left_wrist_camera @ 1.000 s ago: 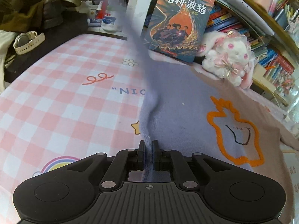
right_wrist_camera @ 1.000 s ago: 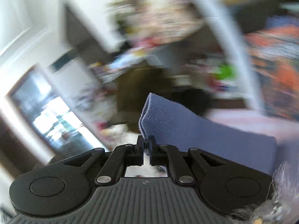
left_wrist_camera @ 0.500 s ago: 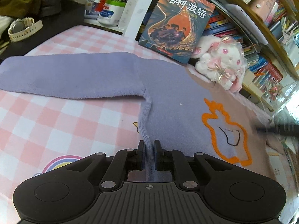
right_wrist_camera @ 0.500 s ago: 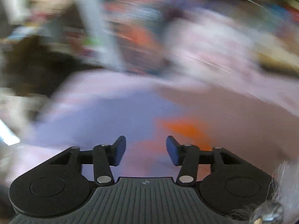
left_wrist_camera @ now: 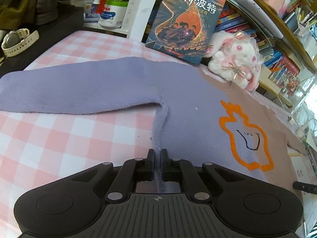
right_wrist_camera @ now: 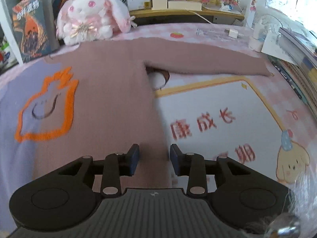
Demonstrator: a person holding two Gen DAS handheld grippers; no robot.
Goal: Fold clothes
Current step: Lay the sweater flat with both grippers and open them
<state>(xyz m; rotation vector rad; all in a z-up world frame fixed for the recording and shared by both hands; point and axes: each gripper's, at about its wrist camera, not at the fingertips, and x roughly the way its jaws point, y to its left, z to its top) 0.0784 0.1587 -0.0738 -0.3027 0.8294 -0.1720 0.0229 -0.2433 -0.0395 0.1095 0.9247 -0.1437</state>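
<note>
A two-tone sweater (left_wrist_camera: 190,107) lies flat on the pink checked mat, purple on its left half and dusty pink on its right half (right_wrist_camera: 111,99), with an orange outlined smiley figure (left_wrist_camera: 247,138) on the chest. The purple sleeve (left_wrist_camera: 69,91) stretches out to the left. The pink sleeve (right_wrist_camera: 208,61) stretches out to the right. My left gripper (left_wrist_camera: 157,158) is shut on the purple side seam near the hem. My right gripper (right_wrist_camera: 154,158) is open and empty, low over the pink side edge of the sweater.
A book (left_wrist_camera: 188,25) leans at the back beside a white and pink plush rabbit (left_wrist_camera: 235,59), which also shows in the right wrist view (right_wrist_camera: 89,13). Bookshelves run behind. A watch (left_wrist_camera: 17,39) and tubs sit at the back left. A printed mat (right_wrist_camera: 227,119) covers the right.
The right gripper let go of the purple sleeve cuff, opened and swung over to the pink side. The purple sleeve now lies flat to the left. The left gripper kept its hold.
</note>
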